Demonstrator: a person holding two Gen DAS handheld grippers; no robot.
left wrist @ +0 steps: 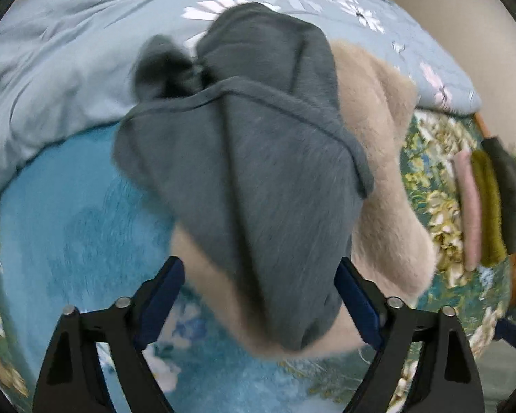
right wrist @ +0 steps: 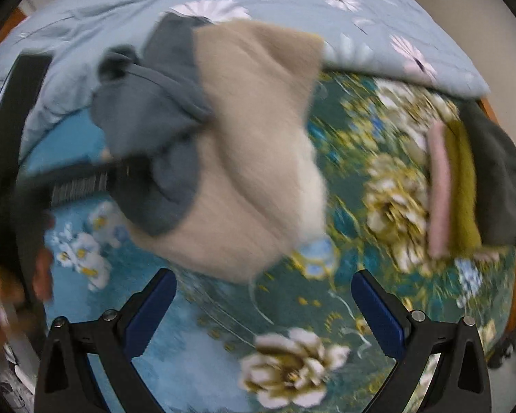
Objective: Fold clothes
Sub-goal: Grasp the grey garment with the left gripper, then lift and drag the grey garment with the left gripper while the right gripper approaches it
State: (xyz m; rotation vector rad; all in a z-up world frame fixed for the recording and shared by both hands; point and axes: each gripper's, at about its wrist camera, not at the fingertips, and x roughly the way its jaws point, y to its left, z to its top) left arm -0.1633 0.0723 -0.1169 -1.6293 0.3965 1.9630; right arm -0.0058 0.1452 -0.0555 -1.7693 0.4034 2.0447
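Grey garment [left wrist: 251, 158] lies bunched and unfolded over a beige fleece garment [left wrist: 385, 158] on the floral bedspread [left wrist: 86, 213]. Three folded items [left wrist: 488, 206] are stacked at the bed's right edge, so part is done. Left gripper [left wrist: 259, 296] straddles the grey cloth, fingers spread, not pinching. Right gripper [right wrist: 263, 309] is released, empty.

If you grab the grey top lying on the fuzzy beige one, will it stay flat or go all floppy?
Probably floppy: the grey top already lies in soft folds and creases over the beige top. It looks like thin cloth, so likely light. The beige top's fuzzy surface may cling a little, so the grey top might drag it along instead of sliding free.
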